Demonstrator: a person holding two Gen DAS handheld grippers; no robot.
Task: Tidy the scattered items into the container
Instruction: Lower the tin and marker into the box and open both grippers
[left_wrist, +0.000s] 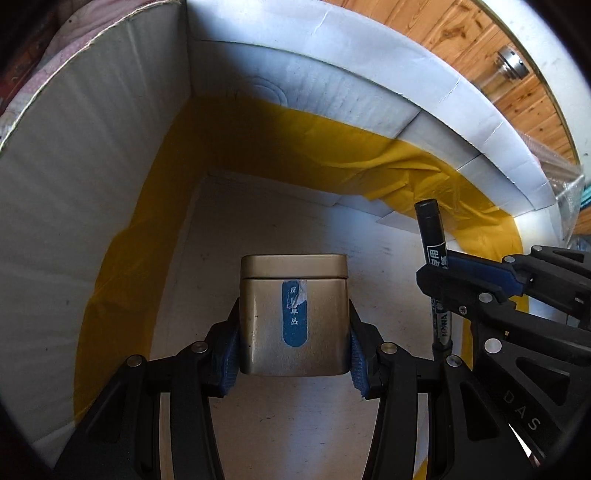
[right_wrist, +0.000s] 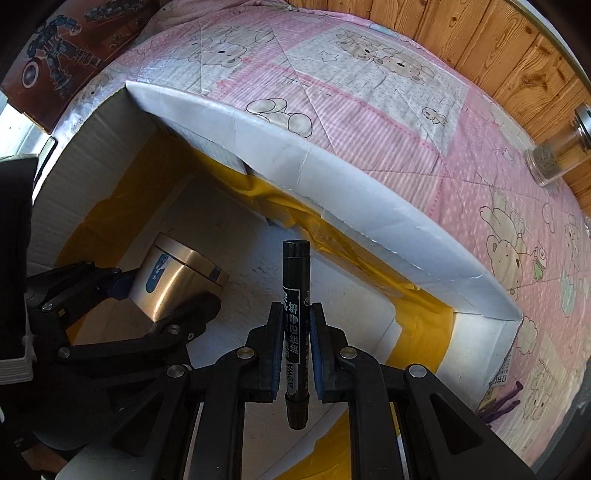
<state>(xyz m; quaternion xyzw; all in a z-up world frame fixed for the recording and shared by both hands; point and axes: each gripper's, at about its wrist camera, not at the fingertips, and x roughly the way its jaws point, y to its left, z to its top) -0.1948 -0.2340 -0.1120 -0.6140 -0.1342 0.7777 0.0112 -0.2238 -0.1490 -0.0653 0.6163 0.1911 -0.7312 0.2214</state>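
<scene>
- Inside the white cardboard box (left_wrist: 92, 177), above its pale floor, the left gripper (left_wrist: 293, 332) pinches a gold tin (left_wrist: 293, 314) by its two flat sides, blue pads tight against the metal.
- Just beside the tin, also within the box walls, the right gripper (right_wrist: 297, 350) clamps a black marker (right_wrist: 295, 295), which stands upright between its closed fingers.
- Yellow tape (left_wrist: 332, 147) lines the box's inner seams.
- Outside the box, a pink bear-print quilt (right_wrist: 369, 92) lies under it, and a glass jar (right_wrist: 554, 158) rests well apart on the quilt.
</scene>
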